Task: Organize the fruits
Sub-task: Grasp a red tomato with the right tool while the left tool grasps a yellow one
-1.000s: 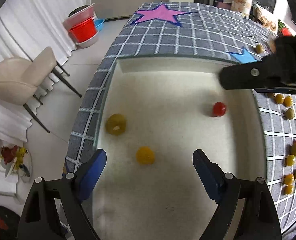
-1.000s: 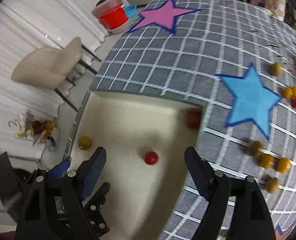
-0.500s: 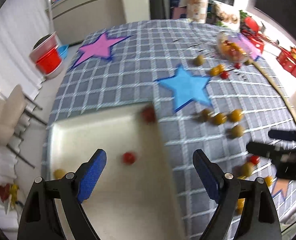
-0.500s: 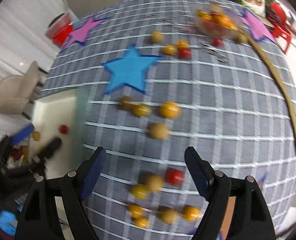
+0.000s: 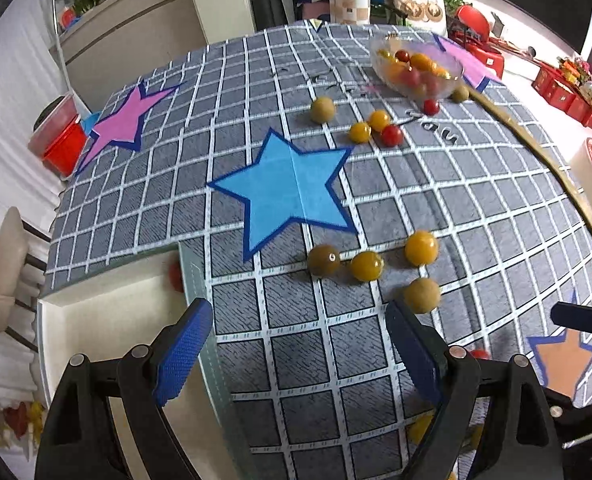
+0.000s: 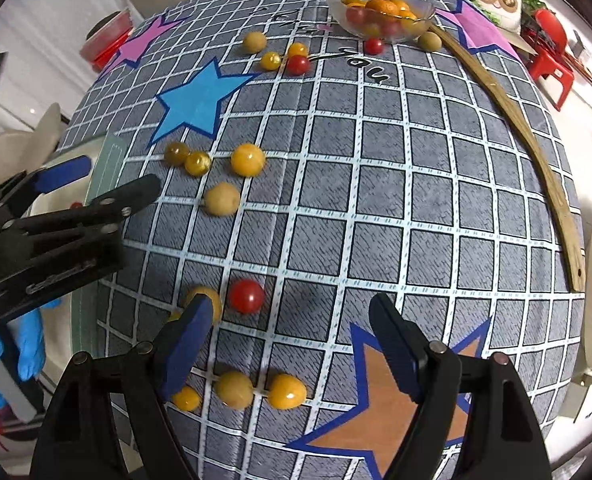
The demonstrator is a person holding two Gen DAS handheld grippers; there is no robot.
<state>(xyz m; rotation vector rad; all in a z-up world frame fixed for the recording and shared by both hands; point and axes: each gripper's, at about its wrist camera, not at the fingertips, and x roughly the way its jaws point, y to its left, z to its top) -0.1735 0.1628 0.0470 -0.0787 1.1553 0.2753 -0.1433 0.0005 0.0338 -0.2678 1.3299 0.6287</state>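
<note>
Over cloth (image 6: 376, 200): both grippers empty.

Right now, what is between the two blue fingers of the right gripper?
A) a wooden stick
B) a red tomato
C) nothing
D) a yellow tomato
C: the right gripper stands open over bare tablecloth; the red tomato lies just past its left finger, not between them.
</note>
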